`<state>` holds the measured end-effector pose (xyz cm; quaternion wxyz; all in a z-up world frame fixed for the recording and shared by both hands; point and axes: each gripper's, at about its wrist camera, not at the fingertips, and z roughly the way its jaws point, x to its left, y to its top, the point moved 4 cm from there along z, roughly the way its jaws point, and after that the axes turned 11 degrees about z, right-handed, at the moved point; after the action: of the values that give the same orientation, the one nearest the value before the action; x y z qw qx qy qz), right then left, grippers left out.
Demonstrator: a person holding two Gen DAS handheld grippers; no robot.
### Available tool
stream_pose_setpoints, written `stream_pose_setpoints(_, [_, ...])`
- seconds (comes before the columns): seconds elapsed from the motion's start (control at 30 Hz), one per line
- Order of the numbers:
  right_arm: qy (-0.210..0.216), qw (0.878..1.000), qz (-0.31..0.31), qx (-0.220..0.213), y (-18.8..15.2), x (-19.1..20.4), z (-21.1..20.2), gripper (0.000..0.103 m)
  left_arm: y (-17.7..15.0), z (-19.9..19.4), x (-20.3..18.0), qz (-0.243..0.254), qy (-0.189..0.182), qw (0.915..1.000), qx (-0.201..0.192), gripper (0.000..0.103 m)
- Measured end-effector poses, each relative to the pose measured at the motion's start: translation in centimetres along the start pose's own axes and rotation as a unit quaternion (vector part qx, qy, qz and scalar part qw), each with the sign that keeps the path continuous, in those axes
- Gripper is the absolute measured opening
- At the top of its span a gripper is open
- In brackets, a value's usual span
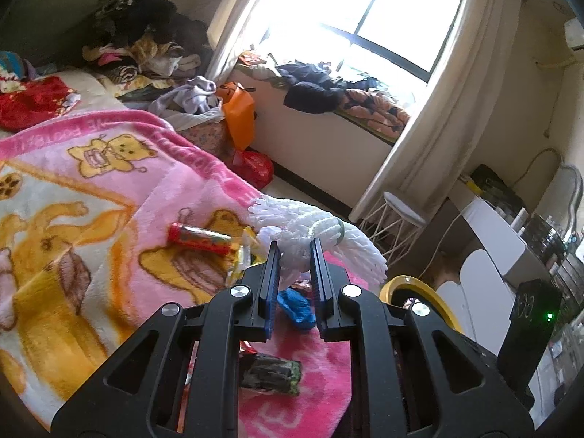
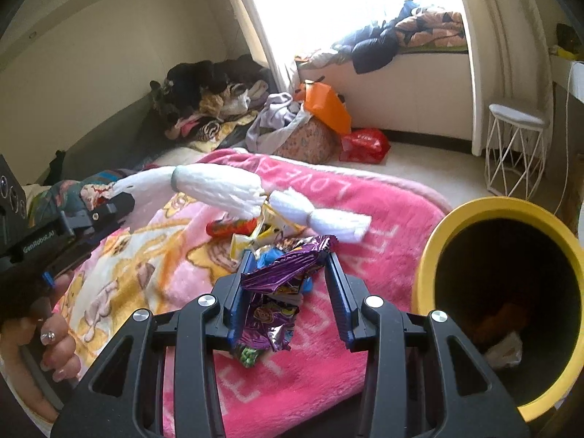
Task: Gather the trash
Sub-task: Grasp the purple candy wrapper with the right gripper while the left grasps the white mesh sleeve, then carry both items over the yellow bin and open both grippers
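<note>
Right wrist view: my right gripper [image 2: 288, 281] hangs above the pink cartoon-print fleece blanket [image 2: 365, 226], its jaws parted wide with a crumpled purple foil snack wrapper [image 2: 284, 273] between them; I cannot tell whether either pad touches it. The yellow-rimmed round bin [image 2: 434, 252] stands just right of the blanket's edge, mouth open, some scraps inside. In the left wrist view my left gripper [image 1: 295, 255] is clamped on a white ribbed foam fruit net [image 1: 321, 233], lifted over the blanket's far edge. A red cylindrical wrapper [image 1: 199, 238] and a blue crumpled wrapper [image 1: 296, 306] lie near. Bare floor opens beyond toward the white wire stool [image 2: 516, 146].
</note>
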<state>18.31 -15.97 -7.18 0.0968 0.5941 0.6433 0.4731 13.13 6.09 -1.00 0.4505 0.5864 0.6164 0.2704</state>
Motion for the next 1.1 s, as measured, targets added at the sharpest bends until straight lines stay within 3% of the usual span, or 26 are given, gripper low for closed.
stream_pose_setpoints(1.1, [-0.067, 0.991, 0.081, -0.089, 3.3, -9.1, -6.1, 0.037, -0.5, 1.2, -7.3, 0.058, -0.046, 0.9972, 0.010, 0.012])
